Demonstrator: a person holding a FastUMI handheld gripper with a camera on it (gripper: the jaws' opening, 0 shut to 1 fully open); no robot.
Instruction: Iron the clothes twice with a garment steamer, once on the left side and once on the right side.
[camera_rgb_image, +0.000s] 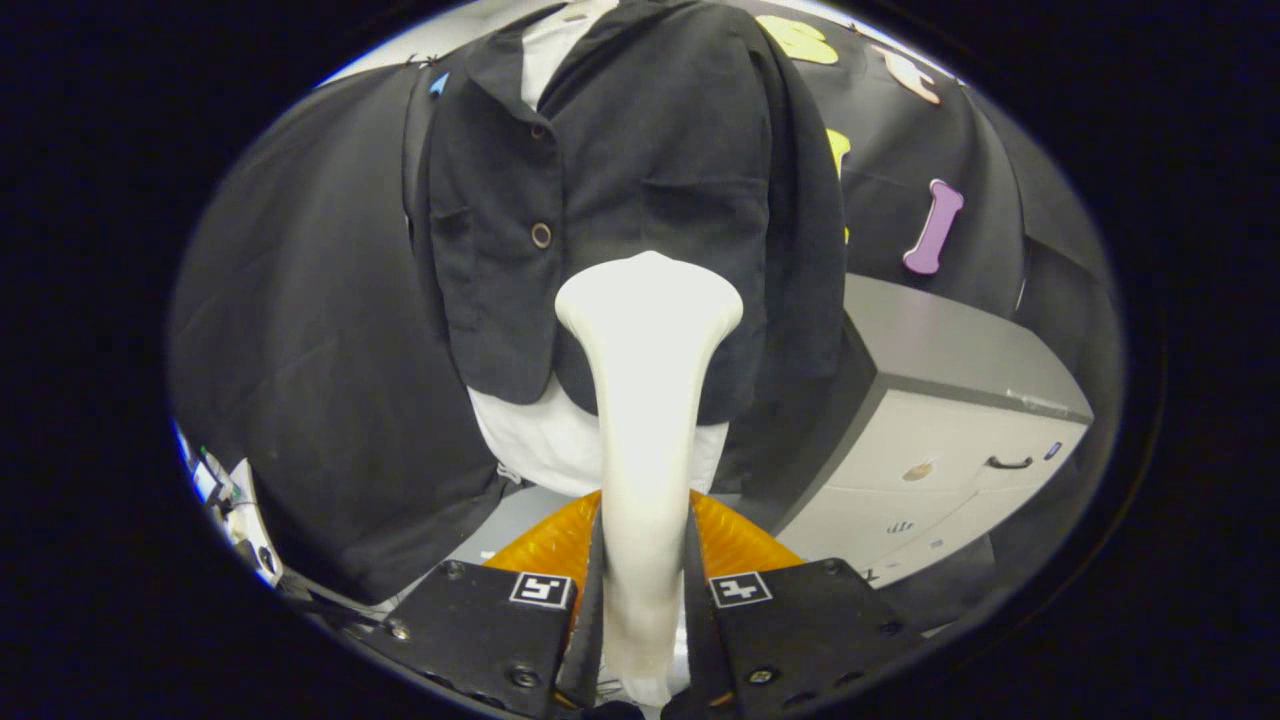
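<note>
A black button-front jacket (640, 190) hangs over a white undershirt (545, 445) straight ahead of me. My gripper (645, 560) is shut on the white garment steamer (648, 400), both fingers pressing its slim handle. The steamer's wide head (650, 295) points up and forward, lying over the jacket's lower front, right of the button line; whether it touches the cloth I cannot tell. One round button (541, 235) sits left of the head.
A grey and white drawer cabinet (930, 440) stands to the right of the jacket. Black cloth wall (300, 330) hangs behind and to the left. Some small equipment (225, 500) sits low on the far left.
</note>
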